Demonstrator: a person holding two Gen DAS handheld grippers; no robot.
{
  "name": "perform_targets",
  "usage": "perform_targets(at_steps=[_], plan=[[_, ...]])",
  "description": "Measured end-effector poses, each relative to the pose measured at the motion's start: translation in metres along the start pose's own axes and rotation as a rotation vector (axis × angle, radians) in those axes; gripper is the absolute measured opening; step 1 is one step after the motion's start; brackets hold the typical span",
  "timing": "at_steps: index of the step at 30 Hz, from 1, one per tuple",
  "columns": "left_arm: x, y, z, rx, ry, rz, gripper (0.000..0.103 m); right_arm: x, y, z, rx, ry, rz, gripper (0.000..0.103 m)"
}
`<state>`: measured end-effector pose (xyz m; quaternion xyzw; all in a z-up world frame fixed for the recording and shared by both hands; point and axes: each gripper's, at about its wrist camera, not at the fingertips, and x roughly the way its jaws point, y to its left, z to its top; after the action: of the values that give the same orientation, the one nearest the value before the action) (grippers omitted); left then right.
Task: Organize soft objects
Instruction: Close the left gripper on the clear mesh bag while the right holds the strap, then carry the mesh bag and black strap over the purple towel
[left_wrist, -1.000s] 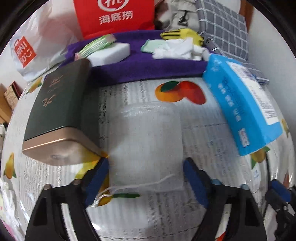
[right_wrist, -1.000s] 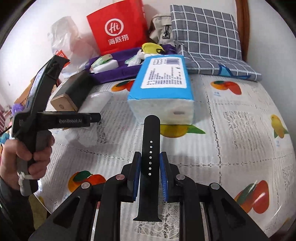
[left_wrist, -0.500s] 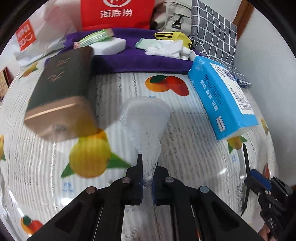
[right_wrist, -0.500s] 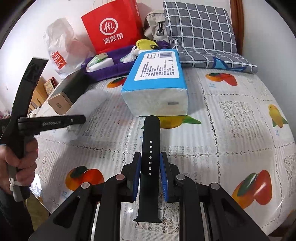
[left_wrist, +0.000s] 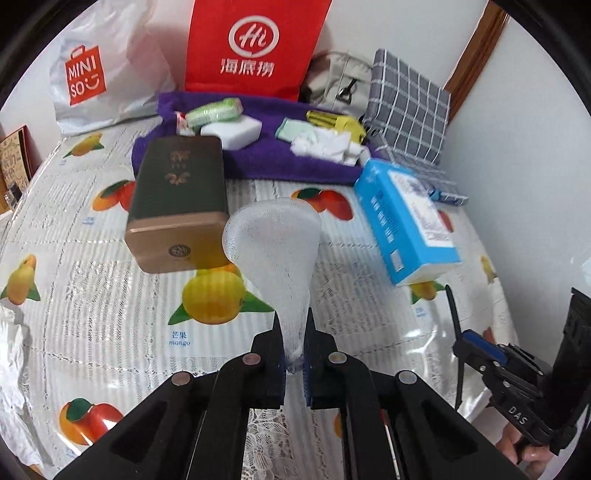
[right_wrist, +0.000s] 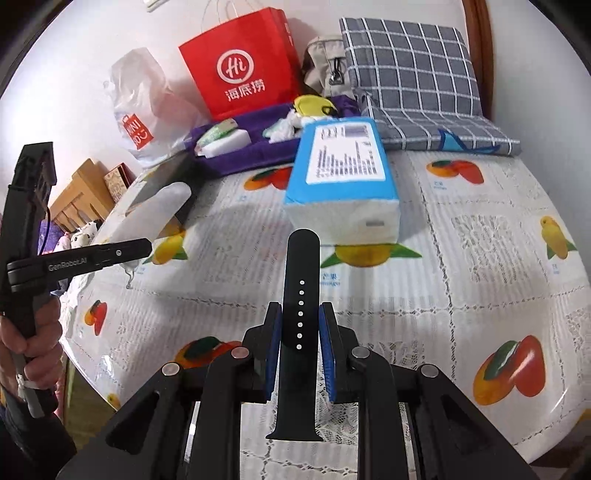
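My left gripper is shut on a translucent white mesh pouch and holds it lifted above the table; the pouch also shows in the right wrist view. My right gripper is shut on a black watch strap, held upright above the fruit-print tablecloth. A purple towel at the back carries a white sponge, a green packet, white cloths and a yellow item.
A dark green and gold box lies left of the pouch. A blue tissue pack lies to the right. A red paper bag, a white Miniso bag, a beige bag and a grey checked cushion stand at the back.
My left gripper closed on the mesh pouch and lifted it off the table, pulling back. My right gripper kept hold of the watch strap and rose a little.
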<state>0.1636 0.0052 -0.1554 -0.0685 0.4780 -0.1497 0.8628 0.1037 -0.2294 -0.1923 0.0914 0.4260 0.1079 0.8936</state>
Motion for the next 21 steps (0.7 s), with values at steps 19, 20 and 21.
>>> perform_targets(at_steps=[19, 20, 21], plan=[[-0.04, 0.017, 0.033, -0.038, -0.099, -0.002, 0.007, -0.021, 0.016, 0.045, -0.027, -0.054, 0.022, 0.02], [-0.041, 0.018, 0.035, -0.038, -0.103, 0.0, 0.007, -0.022, 0.017, 0.05, -0.031, -0.057, 0.027, 0.02], [-0.042, 0.019, 0.04, -0.037, -0.109, 0.003, 0.007, -0.022, 0.018, 0.052, -0.035, -0.059, 0.03, 0.02]])
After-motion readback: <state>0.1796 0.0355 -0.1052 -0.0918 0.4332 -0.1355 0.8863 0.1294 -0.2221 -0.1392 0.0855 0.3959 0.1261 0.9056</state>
